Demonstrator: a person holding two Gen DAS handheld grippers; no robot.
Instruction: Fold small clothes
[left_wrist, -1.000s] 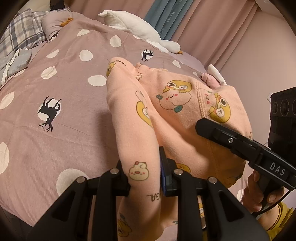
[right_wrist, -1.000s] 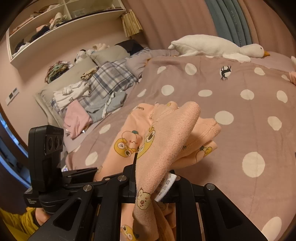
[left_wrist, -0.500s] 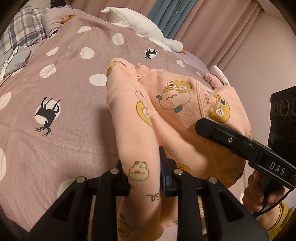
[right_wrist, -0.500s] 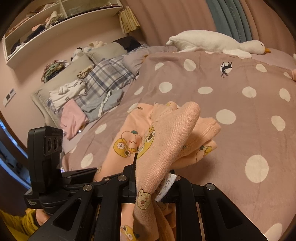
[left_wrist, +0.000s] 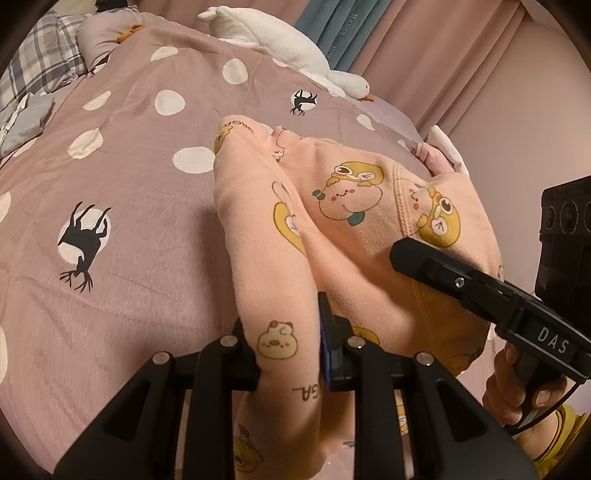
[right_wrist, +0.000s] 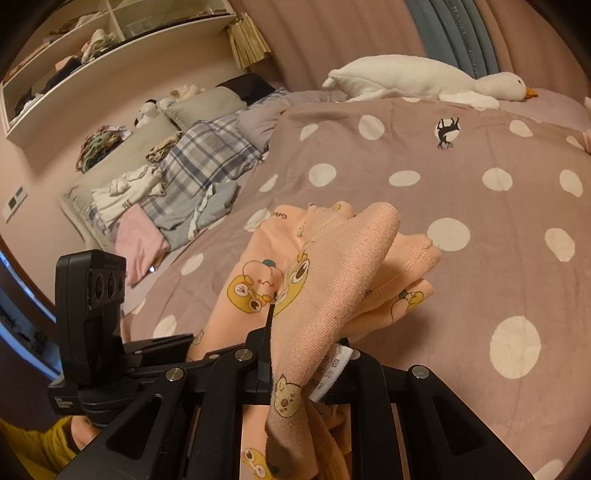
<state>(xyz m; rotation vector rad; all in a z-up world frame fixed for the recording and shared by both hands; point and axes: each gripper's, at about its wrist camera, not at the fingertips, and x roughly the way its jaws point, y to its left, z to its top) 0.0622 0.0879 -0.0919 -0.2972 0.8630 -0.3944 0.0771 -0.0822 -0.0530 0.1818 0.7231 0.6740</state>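
A small peach garment (left_wrist: 354, 206) printed with yellow cartoon animals lies partly bunched on a mauve polka-dot duvet (left_wrist: 122, 288). My left gripper (left_wrist: 288, 347) is shut on a long fold of it, which runs up between the fingers toward the middle of the bed. In the right wrist view the same garment (right_wrist: 258, 280) rises into my right gripper (right_wrist: 306, 362), which is shut on an edge with a white care label (right_wrist: 332, 369). The right gripper (left_wrist: 406, 256) also shows side-on over the cloth's right part. A hand (left_wrist: 517, 391) holds its handle.
A white plush goose (right_wrist: 424, 77) lies along the far edge of the bed by pink curtains (left_wrist: 424, 44). Plaid bedding and loose clothes (right_wrist: 177, 177) are piled at the head end, under a wall shelf (right_wrist: 92, 44). The left gripper's camera block (right_wrist: 88, 295) sits at the left.
The left gripper has shifted a little across the bed with its fold, so the duvet pattern has slid in its view. Both grips on the garment are unchanged.
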